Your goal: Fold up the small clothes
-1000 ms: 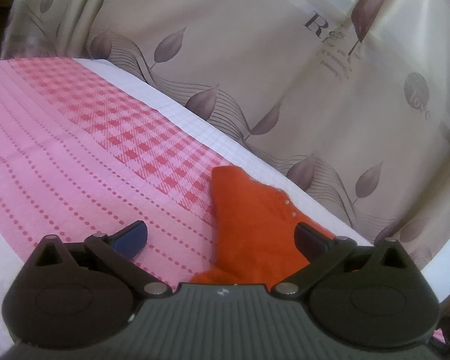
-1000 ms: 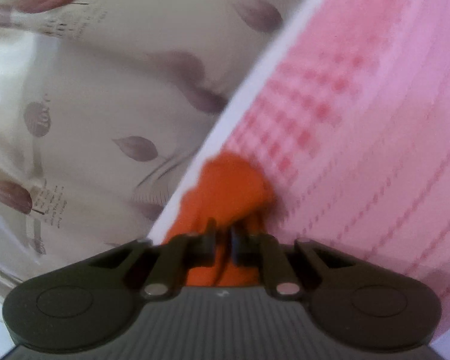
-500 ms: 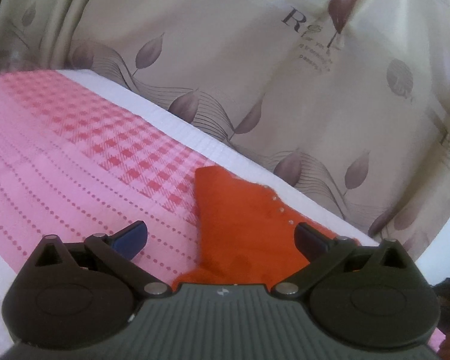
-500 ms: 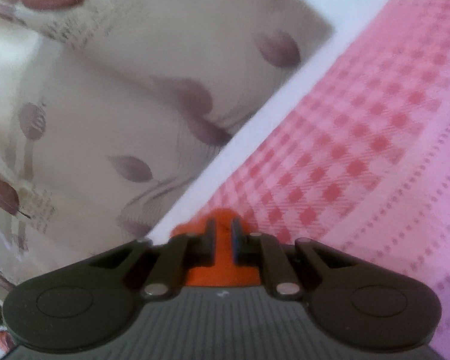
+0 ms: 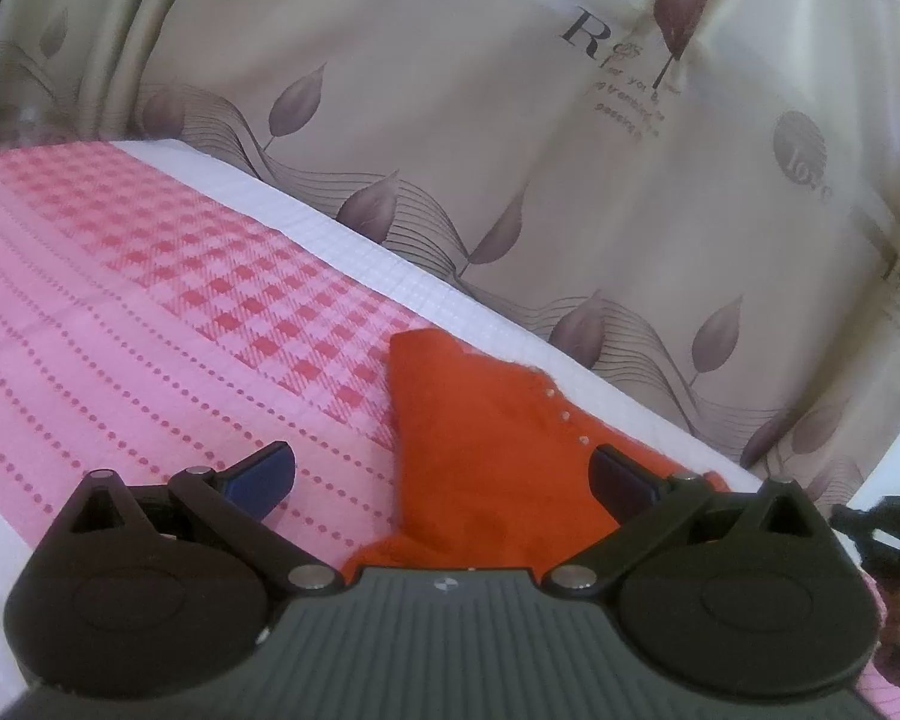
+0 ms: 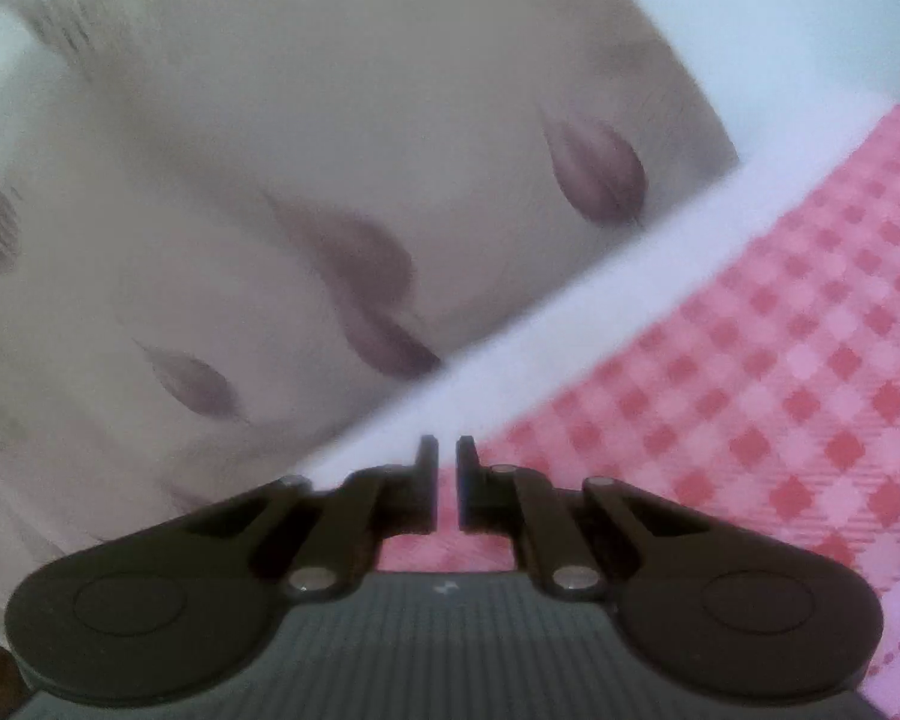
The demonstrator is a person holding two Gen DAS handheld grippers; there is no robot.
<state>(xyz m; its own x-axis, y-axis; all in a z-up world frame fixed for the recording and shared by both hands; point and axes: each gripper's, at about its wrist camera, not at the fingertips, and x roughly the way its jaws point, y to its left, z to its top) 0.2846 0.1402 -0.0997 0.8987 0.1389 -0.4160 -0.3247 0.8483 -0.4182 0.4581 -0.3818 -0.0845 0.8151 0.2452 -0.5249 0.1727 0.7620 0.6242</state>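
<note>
While the left claw (image 5: pixel 441 471) stands wide open, its two fingers are spread far apart just above the pink cloth (image 5: pixel 150 324) that covers the surface. The blue-padded finger (image 5: pixel 264 471) sits over the dotted stripes of the cloth, and the other, dark finger (image 5: pixel 621 477) lies over the orange garment (image 5: pixel 480 432). Whether that finger touches the fabric cannot be told. The orange garment lies on the cloth between the two fingers, closer to the dark one, with one folded edge running straight toward the camera and a short row of small pale dots near its far side. It rests close to the cloth's white border (image 5: pixel 426 276), where the checked band of pink and red ends. Behind the border hangs a beige curtain (image 5: pixel 510 120) printed with brown leaves and some lettering.

In the right wrist view, the right claw (image 6: pixel 447 480) is closed, with only a thin slit left between its fingertips and nothing held in it. No orange fabric shows there. It hangs over the white border (image 6: pixel 510 360) of the same pink checked cloth, with the curtain to its left, and this view is blurred.
</note>
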